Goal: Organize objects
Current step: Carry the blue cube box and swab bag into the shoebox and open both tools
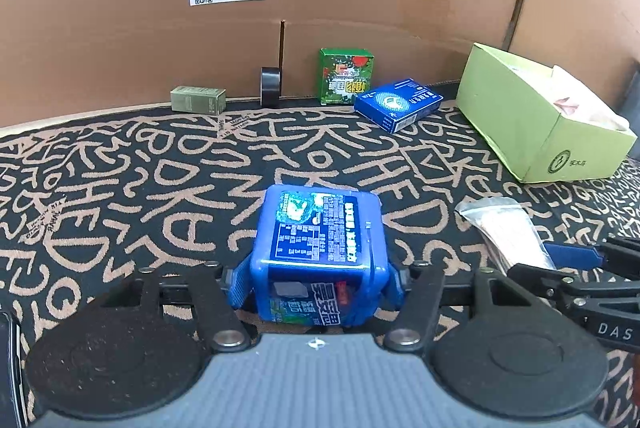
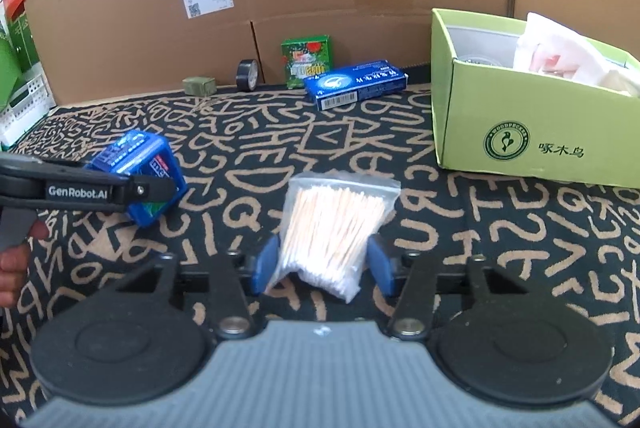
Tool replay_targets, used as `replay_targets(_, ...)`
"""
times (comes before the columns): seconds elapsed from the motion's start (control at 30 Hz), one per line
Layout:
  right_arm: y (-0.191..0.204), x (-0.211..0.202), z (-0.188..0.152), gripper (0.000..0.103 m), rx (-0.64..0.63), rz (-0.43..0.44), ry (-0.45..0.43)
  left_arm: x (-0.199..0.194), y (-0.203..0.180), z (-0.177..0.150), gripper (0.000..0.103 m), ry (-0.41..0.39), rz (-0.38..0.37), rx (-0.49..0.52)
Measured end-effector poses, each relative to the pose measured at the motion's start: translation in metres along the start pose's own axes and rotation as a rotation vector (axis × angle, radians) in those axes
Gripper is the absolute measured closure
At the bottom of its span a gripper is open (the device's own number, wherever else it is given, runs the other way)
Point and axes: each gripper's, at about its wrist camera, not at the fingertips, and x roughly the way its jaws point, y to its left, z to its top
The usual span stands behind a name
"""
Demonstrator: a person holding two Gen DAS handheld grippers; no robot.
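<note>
We inspect from left to right. Along the cardboard wall stand an olive carton (image 1: 198,99), a tape roll (image 1: 270,86), a green box (image 1: 345,75) and a flat blue box (image 1: 398,105), all on the patterned mat (image 1: 120,168) and none yet put away.

The left gripper (image 1: 316,282) holds the blue tub (image 1: 318,248), its pads pressed on both sides; whether the tub rests on the mat or hangs just clear of it we cannot tell.

The right gripper (image 2: 322,264) is part open around the swab bag (image 2: 334,228). The bag lies between the pads, a gap shows on the left, and we judge it not gripped.

At far right the green bin (image 2: 532,132) already holds a white packet (image 2: 560,52) and other items we cannot make out.

In our judgement the task is partly done: some goods are binned, and six remain outside.
</note>
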Motion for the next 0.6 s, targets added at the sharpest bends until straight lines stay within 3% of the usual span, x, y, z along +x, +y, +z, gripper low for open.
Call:
replay_targets(0.13,-0.004,0.0,-0.002,0.081,-0.001,0.007,-0.012,0.001,-0.004,0.003,0.042,0.008,-0.011,0.01)
replay_targets(0.37,-0.016,-0.029,0.003,0.083,0.013,0.02,-0.085,-0.011,-0.031,0.018,0.042,-0.014,-0.102,0.049)
replay_targets(0.6,-0.042,-0.087,0.026,0.083,0.013,-0.037,-0.246,-0.027,-0.075,0.062,0.042,-0.097,-0.245,0.06)
